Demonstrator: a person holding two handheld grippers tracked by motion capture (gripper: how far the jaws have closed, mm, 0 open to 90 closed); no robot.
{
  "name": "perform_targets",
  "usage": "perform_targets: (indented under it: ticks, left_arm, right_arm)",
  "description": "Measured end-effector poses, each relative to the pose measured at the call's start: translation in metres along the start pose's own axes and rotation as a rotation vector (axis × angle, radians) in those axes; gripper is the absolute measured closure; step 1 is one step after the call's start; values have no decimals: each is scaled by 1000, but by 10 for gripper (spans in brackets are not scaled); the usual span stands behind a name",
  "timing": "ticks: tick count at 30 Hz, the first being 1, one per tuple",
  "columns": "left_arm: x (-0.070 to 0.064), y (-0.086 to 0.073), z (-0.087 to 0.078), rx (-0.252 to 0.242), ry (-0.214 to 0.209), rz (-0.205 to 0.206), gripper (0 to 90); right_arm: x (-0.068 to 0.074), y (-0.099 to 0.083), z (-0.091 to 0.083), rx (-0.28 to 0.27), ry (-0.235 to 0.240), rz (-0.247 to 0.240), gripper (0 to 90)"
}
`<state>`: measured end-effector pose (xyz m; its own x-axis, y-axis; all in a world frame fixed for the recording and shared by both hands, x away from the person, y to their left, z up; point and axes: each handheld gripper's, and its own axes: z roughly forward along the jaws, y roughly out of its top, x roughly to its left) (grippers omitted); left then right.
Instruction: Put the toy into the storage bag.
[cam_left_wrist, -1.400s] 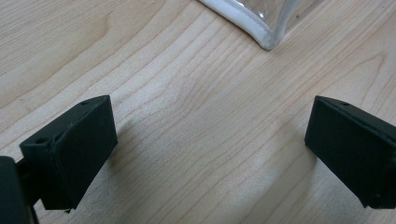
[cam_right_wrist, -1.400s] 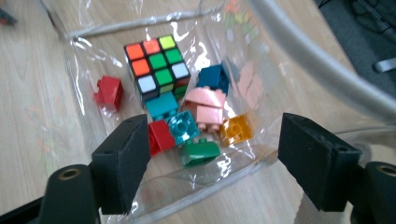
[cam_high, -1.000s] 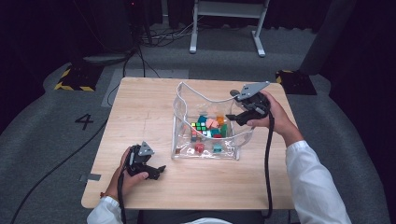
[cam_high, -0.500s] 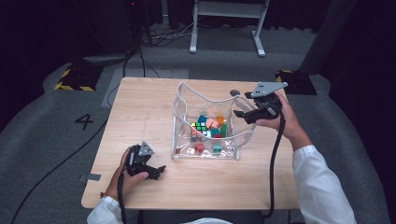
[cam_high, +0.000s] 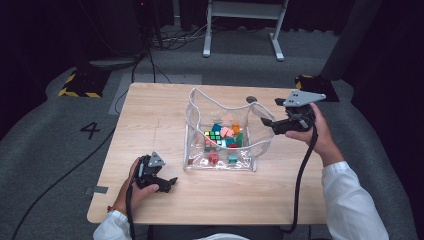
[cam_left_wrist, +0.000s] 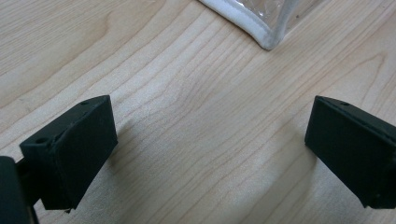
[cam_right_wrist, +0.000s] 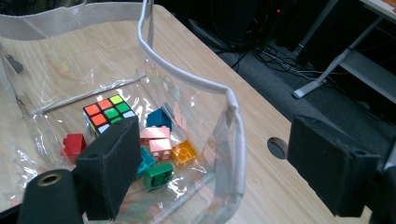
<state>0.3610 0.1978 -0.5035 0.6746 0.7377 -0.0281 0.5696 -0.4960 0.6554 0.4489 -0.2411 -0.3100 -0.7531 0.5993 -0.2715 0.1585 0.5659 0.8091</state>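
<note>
A clear plastic bag (cam_high: 222, 132) with white trim stands open in the middle of the wooden table (cam_high: 150, 120). Inside lie a colour cube (cam_right_wrist: 109, 112) and several toy bricks: red (cam_right_wrist: 74, 144), blue (cam_right_wrist: 159, 119), pink (cam_right_wrist: 156, 140), orange (cam_right_wrist: 184, 151) and green (cam_right_wrist: 159, 175). My right gripper (cam_high: 267, 122) hovers open at the bag's right rim, its jaws on either side of the white trim (cam_right_wrist: 236, 140). My left gripper (cam_high: 167, 184) rests open on the table, left of the bag's near corner (cam_left_wrist: 266, 39), with bare wood between its jaws.
A round cable hole (cam_high: 251, 99) sits in the table just behind the bag's right side. The table's near edge runs close to my left hand. On the floor behind stand a white desk frame (cam_high: 242, 25) and cables.
My right gripper has moved a little to the right, from over the bag to its right rim. The left gripper and the bag have not moved.
</note>
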Motion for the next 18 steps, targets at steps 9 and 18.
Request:
perform_targets:
  ticks: [9,18]
  left_arm:
    - [0,0,0,0,0,0,24]
    - [0,0,0,0,0,0,24]
  right_arm:
    - [-8,-13,-19,-47,-33,43,176]
    - [-11,-31,-27,-46,-53,84,178]
